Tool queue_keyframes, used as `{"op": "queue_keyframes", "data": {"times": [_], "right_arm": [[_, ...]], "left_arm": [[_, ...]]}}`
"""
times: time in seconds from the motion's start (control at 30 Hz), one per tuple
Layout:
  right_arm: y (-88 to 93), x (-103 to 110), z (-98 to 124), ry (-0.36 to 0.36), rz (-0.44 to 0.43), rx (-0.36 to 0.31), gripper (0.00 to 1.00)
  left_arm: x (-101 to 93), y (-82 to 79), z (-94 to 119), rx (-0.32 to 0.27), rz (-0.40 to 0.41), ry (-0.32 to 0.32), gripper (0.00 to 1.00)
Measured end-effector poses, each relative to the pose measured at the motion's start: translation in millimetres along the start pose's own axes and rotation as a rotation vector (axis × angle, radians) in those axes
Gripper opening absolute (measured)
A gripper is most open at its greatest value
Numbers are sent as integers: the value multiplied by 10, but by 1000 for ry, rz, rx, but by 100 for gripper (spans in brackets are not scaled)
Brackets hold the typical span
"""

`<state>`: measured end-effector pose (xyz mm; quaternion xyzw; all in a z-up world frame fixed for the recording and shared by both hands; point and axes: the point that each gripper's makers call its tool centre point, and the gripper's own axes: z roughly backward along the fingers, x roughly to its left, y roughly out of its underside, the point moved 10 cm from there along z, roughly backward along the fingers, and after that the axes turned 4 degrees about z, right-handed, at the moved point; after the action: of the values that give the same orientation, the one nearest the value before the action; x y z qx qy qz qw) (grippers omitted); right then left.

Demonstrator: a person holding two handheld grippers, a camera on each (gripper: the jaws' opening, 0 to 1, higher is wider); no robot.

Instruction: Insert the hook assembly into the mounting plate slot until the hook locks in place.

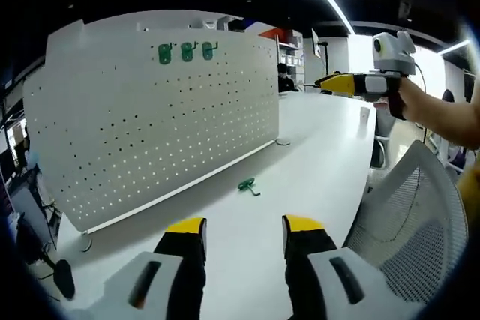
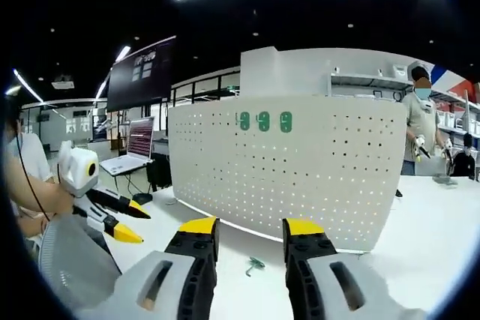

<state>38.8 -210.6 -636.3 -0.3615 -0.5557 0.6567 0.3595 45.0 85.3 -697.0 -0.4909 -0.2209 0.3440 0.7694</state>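
A white pegboard mounting plate (image 1: 157, 125) stands upright on the white table (image 1: 315, 155). Three green hooks (image 1: 187, 52) hang in a row near its top. One loose green hook (image 1: 248, 185) lies on the table in front of the board, ahead of my left gripper (image 1: 244, 234), which is open and empty. In the right gripper view the same board (image 2: 300, 170) faces me with the hung hooks (image 2: 263, 121), and the loose hook (image 2: 256, 264) lies between the tips of my open, empty right gripper (image 2: 251, 234). The left gripper (image 2: 132, 222) comes in from the left, jaws apart.
A white mesh chair (image 1: 409, 207) stands at the table's right edge; its back (image 2: 71, 264) also shows low left. The right gripper (image 1: 322, 80) is held high on the right by a hand. A laptop (image 2: 129, 161) sits behind, and a person (image 2: 424, 129) stands at the far right.
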Motion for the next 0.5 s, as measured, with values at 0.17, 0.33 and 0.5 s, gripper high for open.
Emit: {"op": "queue_keyframes", "data": {"times": [0.17,0.33,0.5], "right_arm": [[89,1,93,4,-17,16,32],[162,-15,164,13,-32,26,32],[228,-41,199,28,-51,37,32]], "left_arm": [[-19,-53,-88,13,-26,24,42],[-25,-117,-181,31,-73,52,42],[-23,-137,-271,51,-98,67,42]]}}
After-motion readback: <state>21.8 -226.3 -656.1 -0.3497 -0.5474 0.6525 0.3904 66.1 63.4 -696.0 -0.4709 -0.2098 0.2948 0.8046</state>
